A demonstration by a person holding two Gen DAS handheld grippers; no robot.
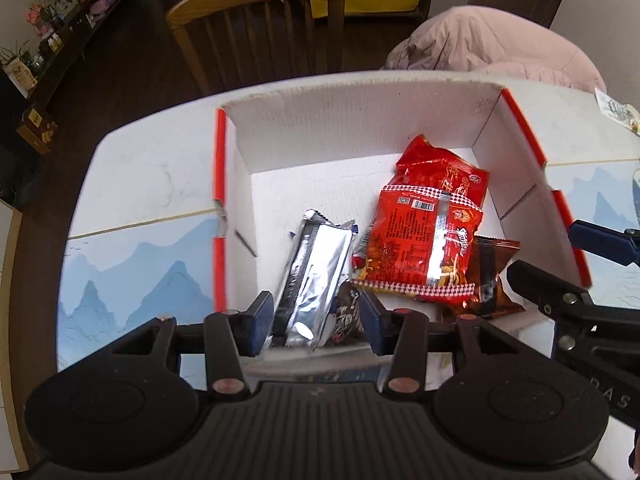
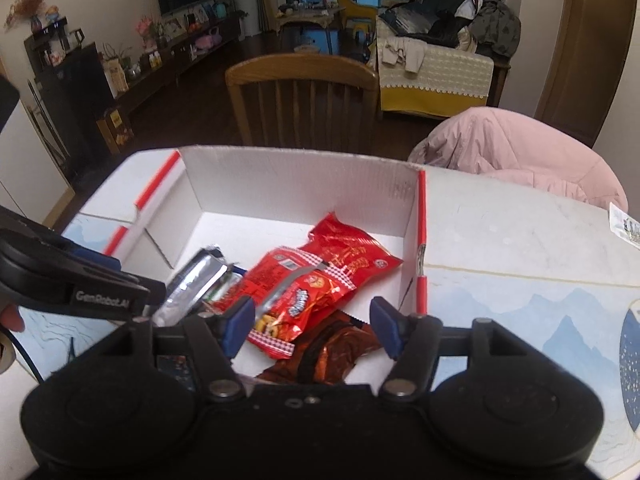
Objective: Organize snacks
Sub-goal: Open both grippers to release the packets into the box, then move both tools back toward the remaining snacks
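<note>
Snacks lie in the white box [image 1: 360, 120]: silver packet [image 1: 316, 276] at lower centre, long axis running up-frame, directly between the open, empty left gripper [image 1: 316, 320] jaws. Right gripper [image 2: 312, 324], also open and empty, hovers over the red packet [image 2: 308, 292]; left is nearer the silver one.

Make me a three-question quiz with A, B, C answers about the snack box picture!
1. Where does the shiny silver foil packet lie?
A. inside the white cardboard box
B. on the wooden chair
C. on the floor

2. What colour is the biggest snack bag?
A. green
B. red
C. yellow

3. How is the left gripper?
A. shut on a bag
B. open, holding nothing
C. out of sight

Answers: 1 A, the packet rests on the box floor, left of the red bag. 2 B, its wrapper is bright red. 3 B, its blue pads stand apart above the packet.
</note>
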